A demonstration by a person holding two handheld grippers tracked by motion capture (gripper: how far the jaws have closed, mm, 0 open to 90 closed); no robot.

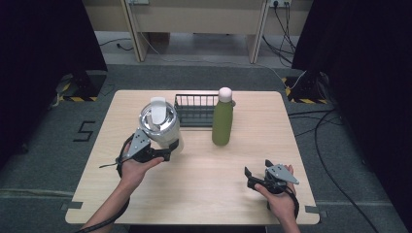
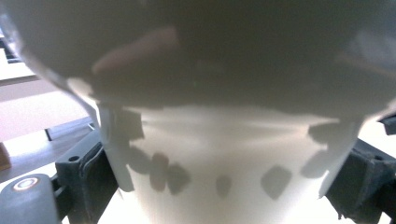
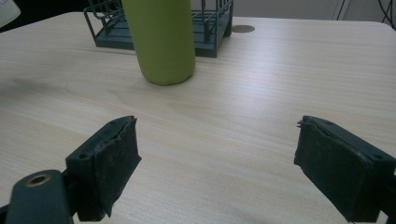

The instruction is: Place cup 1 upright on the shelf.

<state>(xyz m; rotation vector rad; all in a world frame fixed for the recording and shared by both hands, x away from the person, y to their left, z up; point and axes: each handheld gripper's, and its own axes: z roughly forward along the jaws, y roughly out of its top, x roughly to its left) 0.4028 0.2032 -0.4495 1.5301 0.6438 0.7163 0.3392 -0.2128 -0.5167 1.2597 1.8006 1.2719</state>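
Wooden table (image 1: 194,194), left gripper (image 1: 167,154) gripping white tumbler (image 1: 160,124), raised.

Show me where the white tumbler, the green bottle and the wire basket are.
white tumbler (image 1: 163,127), high view, on its shiny lid rim.
green bottle (image 1: 222,125), high view, on the middle of its body.
wire basket (image 1: 194,116), high view, on its front wall.

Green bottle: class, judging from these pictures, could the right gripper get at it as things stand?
Probably yes. The right gripper is open and holds nothing, and bare table lies between it and the green bottle. The wire basket stands behind the bottle, out of the way.
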